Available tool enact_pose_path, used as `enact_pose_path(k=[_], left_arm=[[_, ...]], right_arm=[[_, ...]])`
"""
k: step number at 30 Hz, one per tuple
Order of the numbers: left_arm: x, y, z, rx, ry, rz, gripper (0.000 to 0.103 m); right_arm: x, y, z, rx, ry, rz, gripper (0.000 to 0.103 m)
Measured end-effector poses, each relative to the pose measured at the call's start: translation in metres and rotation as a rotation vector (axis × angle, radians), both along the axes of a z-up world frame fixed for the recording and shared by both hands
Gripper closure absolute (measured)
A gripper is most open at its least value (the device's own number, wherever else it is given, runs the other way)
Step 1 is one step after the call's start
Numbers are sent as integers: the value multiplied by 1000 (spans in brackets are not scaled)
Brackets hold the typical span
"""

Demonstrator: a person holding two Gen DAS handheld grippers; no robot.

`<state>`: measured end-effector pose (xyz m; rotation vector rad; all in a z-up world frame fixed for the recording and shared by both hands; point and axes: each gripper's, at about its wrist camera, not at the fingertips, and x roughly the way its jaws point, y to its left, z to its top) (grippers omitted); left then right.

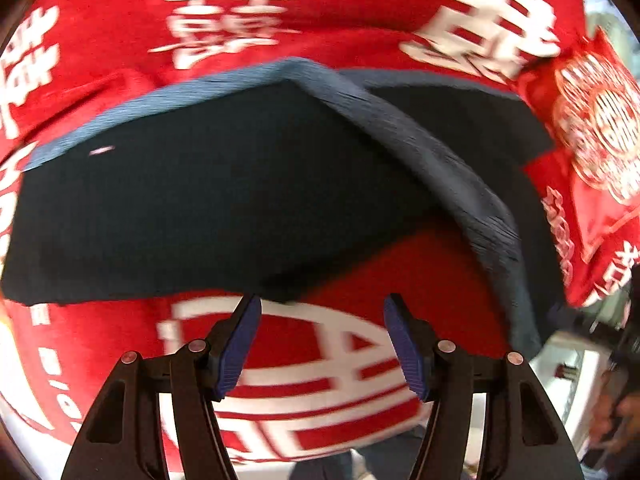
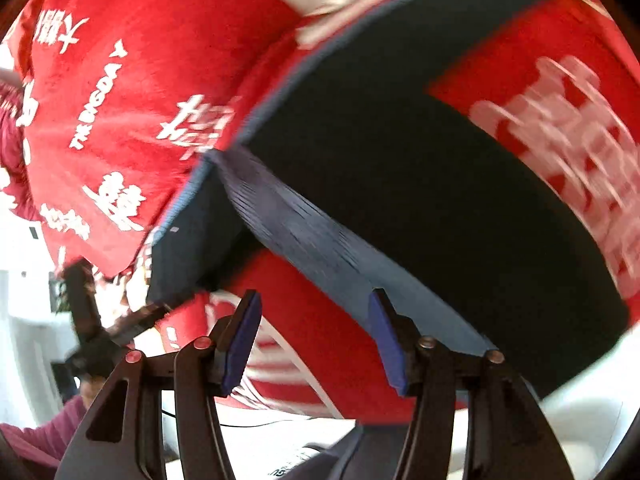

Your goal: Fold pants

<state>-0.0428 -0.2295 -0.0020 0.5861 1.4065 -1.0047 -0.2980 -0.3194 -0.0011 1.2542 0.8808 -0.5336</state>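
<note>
On the red cloth with its big white characters, the dark pants are lying flat, spreading across the middle of the covered surface. From the left gripper's camera, the pants are showing a wide dark panel with a lighter blue-grey ribbed band running along its far edge, and a second ribbed band is crossing diagonally over the cloth toward the right, where another dark layer is sitting behind it. The left gripper is hanging above the near edge of the pants with its blue-padded fingers spread apart, and nothing is sitting between them; only the red cloth with a round white mark is showing through the gap. From the right gripper's camera, the same pants are stretching diagonally from the upper right down toward the lower left, with the ribbed band slanting across the front. The right gripper is also standing with its jaws apart, holding nothing; its right finger is appearing in front of the ribbed band, though I cannot tell whether it is touching the fabric. At the left edge of that view, a dark clamp-like tool and a sleeve in dull red are showing, blurred. Both views are smeared, so fine detail on the pants is staying unclear.
</note>
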Motion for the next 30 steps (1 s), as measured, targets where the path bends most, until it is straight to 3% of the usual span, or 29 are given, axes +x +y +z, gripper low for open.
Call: enact_pose_path(k=[4, 8, 12, 16, 20, 22, 23, 24, 25, 26, 27, 28, 30], left_arm=[[-39, -25, -4, -39, 127, -7, 38], [-61, -49, -18, -36, 157, -36, 38], [-77, -68, -32, -40, 202, -40, 38], [-87, -85, -40, -49, 240, -24, 38], [-89, -90, -45, -39, 264, -9, 38], [-92, -93, -45, -44, 270, -3, 28], [-93, -95, -45, -42, 266, 2, 28], [-95, -97, -44, -32, 254, -2, 28], [-97, -100, -44, -29, 250, -9, 30], [-99, -103, -42, -29, 245, -19, 37], [-100, -106, -41, -27, 258, -26, 61], [-101, -108, -40, -20, 266, -31, 67], [-99, -112, -32, -37, 270, -26, 67]], right_arm=[[-70, 24, -15, 24, 34, -154, 42], [-105, 33, -38, 41, 91, -196, 42], [-127, 35, -59, 82, 80, -234, 42], [-140, 31, -83, 149, -14, -249, 42], [-144, 23, -97, 209, -174, -253, 42], [-143, 19, -104, 246, -205, -253, 42], [-144, 19, -107, 267, -214, -260, 43], [-147, 18, -110, 294, -211, -271, 57], [-152, 17, -112, 323, -204, -277, 94], [-155, 18, -111, 341, -213, -283, 99], [-156, 16, -108, 350, -232, -290, 99], [-156, 13, -99, 345, -261, -282, 100], [-151, 4, -76, 316, -315, -243, 100]])
